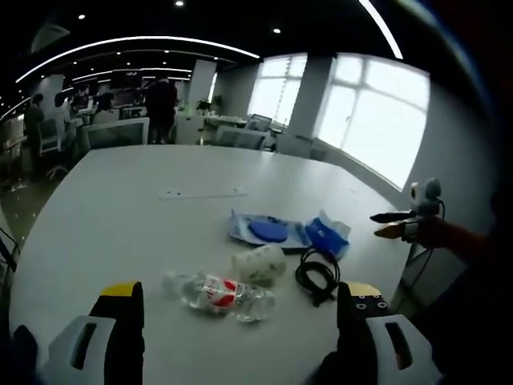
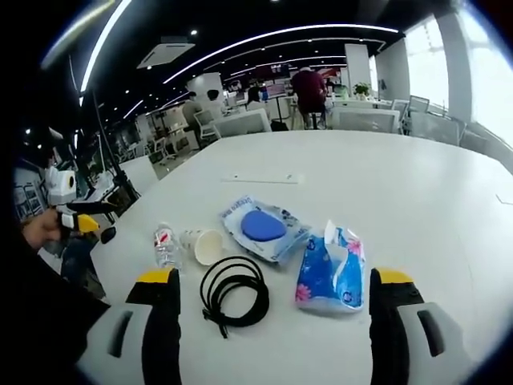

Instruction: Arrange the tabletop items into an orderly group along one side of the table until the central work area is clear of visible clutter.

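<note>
On the white table (image 1: 120, 200) lies a small cluster. A clear plastic bottle (image 1: 216, 295) rests on its side just ahead of my left gripper (image 1: 240, 290), whose jaws stand wide apart with nothing between them. Beside the bottle are a tipped paper cup (image 1: 260, 265), a coiled black cable (image 1: 317, 273), a blue tissue pack (image 1: 327, 235) and a clear bag holding a blue item (image 1: 268, 230). My right gripper (image 2: 274, 277) is open and empty, close behind the cable (image 2: 234, 290) and tissue pack (image 2: 333, 273). Farther off sit the bag (image 2: 263, 227), cup (image 2: 207, 246) and bottle (image 2: 167, 247).
A thin white strip (image 1: 200, 194) lies farther out on the table. Office chairs (image 2: 240, 122) and a standing person (image 2: 309, 92) are at the far end, with windows (image 1: 369, 120) to one side. The table edge (image 2: 120, 233) runs close to the bottle.
</note>
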The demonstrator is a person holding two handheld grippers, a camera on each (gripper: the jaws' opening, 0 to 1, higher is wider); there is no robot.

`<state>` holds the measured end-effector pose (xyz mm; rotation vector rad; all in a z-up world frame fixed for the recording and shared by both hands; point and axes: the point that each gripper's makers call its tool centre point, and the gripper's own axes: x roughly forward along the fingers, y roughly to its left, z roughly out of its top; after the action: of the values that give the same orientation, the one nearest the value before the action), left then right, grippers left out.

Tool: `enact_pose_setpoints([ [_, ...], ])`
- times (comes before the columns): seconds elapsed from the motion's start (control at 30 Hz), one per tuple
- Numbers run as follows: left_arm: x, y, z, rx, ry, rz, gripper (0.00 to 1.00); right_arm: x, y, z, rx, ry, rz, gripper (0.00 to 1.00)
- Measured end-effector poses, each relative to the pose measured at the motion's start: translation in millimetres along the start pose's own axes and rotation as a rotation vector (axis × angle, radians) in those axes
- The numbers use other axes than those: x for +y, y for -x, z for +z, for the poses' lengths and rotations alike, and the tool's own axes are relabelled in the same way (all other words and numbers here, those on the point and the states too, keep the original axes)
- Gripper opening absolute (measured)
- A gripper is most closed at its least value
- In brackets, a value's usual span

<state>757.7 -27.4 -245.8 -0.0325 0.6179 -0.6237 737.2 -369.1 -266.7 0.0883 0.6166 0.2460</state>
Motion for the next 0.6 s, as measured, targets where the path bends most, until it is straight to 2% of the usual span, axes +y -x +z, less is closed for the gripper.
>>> enact_pose_setpoints([
  [0.3,-6.5,0.4,4.7,-0.028,-0.014,-0.034,1.00,31.7,-19.3,9.4,0.008,0.062,0.053,0.92],
  [0.6,-9.5,5.6,5.4,-0.034,-0.011,-0.041,1.00,81.8,-42.7,27.7,-0.015,0.079,0.170,0.90],
])
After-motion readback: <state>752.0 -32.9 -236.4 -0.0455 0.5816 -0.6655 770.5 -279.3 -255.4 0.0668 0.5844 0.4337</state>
